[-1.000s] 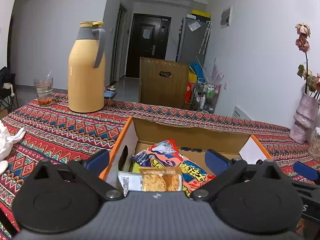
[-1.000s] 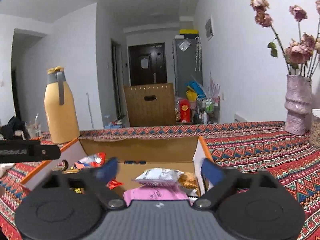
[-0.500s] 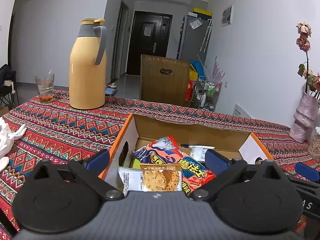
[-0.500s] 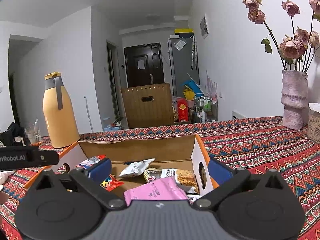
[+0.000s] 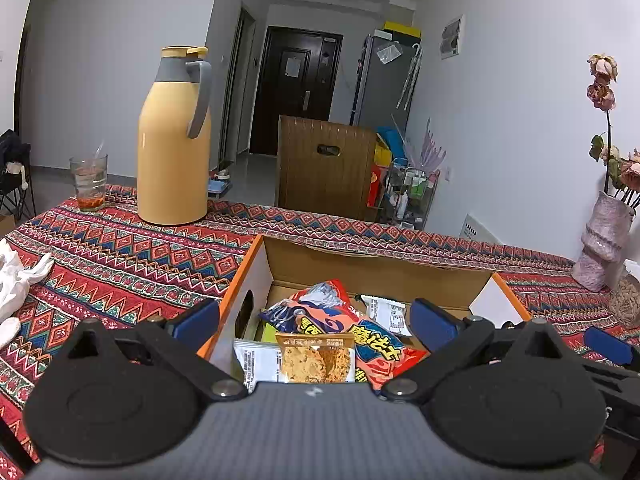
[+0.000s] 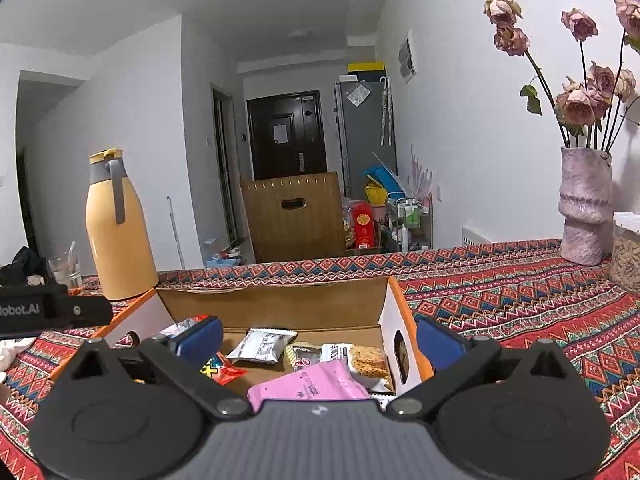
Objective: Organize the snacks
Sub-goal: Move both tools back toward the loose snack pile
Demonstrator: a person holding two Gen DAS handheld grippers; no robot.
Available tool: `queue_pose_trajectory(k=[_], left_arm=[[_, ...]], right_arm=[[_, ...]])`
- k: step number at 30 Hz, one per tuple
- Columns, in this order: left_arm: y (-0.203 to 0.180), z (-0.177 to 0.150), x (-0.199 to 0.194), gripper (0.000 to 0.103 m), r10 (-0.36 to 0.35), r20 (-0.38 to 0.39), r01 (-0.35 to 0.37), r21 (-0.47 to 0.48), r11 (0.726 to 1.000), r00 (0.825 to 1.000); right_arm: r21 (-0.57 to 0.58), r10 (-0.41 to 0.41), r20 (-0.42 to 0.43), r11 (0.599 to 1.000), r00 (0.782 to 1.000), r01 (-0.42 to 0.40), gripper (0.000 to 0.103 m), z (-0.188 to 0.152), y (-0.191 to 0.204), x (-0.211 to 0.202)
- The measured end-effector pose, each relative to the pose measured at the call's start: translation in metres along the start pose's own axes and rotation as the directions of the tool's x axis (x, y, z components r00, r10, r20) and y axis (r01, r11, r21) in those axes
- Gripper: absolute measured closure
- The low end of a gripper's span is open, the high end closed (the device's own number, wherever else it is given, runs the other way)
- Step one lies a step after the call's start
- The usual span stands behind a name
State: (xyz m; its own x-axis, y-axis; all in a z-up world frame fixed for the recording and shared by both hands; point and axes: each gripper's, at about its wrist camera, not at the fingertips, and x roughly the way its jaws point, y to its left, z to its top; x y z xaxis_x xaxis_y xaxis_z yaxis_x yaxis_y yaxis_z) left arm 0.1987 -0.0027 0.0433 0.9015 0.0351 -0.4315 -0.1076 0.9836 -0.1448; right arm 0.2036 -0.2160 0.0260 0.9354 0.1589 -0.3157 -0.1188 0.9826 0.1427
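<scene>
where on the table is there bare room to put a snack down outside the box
Free cloth lies between the cardboard box and the yellow flask, and between the box and the vase. Inside the box it is crowded with packets, especially the near side.

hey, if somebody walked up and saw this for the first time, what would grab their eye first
Probably the open cardboard box right in front of both claws, with bright snack packets lying in it, a big red and blue bag loudest among them. Next, the tall yellow thermos jug standing on the busy red patterned tablecloth at the far left, and the dried roses in a pink vase at the far right.
</scene>
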Motion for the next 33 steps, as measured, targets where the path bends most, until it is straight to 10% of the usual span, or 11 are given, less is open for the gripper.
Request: queue_pose_trajectory(k=[33], left_arm=[[0.028,-0.031,-0.078,0.000,0.013,-0.041,-0.010,0.090,0.996,0.999]], right_arm=[[-0.054,0.020,-0.040,0.998,0.999,-0.022,0.000,-0.027,0.007,-0.089]])
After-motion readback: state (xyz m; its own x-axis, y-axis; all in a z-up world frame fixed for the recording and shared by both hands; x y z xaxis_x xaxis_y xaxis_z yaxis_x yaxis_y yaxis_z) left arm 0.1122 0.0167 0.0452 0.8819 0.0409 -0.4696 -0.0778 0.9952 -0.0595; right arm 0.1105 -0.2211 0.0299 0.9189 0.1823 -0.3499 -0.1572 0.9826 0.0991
